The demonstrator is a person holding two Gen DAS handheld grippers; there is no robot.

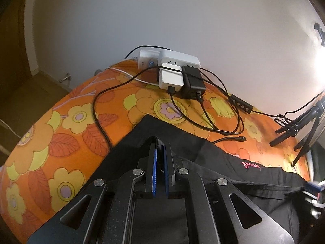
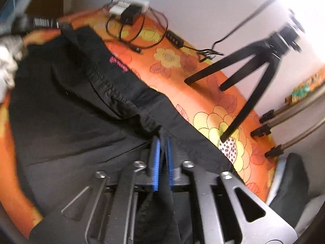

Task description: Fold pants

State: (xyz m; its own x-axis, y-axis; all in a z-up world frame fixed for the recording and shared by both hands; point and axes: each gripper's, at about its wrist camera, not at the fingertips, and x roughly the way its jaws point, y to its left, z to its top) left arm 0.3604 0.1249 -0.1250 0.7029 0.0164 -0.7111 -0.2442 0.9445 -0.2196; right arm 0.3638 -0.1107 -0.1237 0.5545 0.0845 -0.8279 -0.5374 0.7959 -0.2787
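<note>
The black pants (image 1: pixel 213 162) are lying across a bed covered by an orange floral sheet (image 1: pixel 61 142), with the elastic waistband running along the far edge and a small pink embroidered logo (image 1: pixel 250 165) sitting just beside it. In the left wrist view, the left gripper (image 1: pixel 159 150) is pinching a fold of the black fabric near one corner of the garment; its blue-lined jaws are standing nearly together, clamped on the cloth. The corner of the pants is pointing toward the wall, where a white power strip (image 1: pixel 172 61) is resting on the sheet with a white charger (image 1: pixel 170 77) and a black charger (image 1: pixel 194 83) plugged in, and black cables (image 1: pixel 203 113) are looping over the flowers between the strip and the pants (one loose plug end is lying just beyond the fabric edge).

In the right wrist view, which is blurred, the right gripper (image 2: pixel 162 142) is sitting at the waistband hem of the pants (image 2: pixel 71 111), with a strip of black fabric hanging between its blue pads; the jaws are standing slightly apart, and whether the pads are pressing on the cloth cannot be told. A black tripod (image 2: pixel 243 71) is standing on the sheet (image 2: pixel 213 118) beyond the waistband, apart from the pants, and the power strip (image 2: pixel 130 2) is showing at the far end of the bed. The pink logo (image 2: pixel 117 64) is showing on the waistband here too.
</note>
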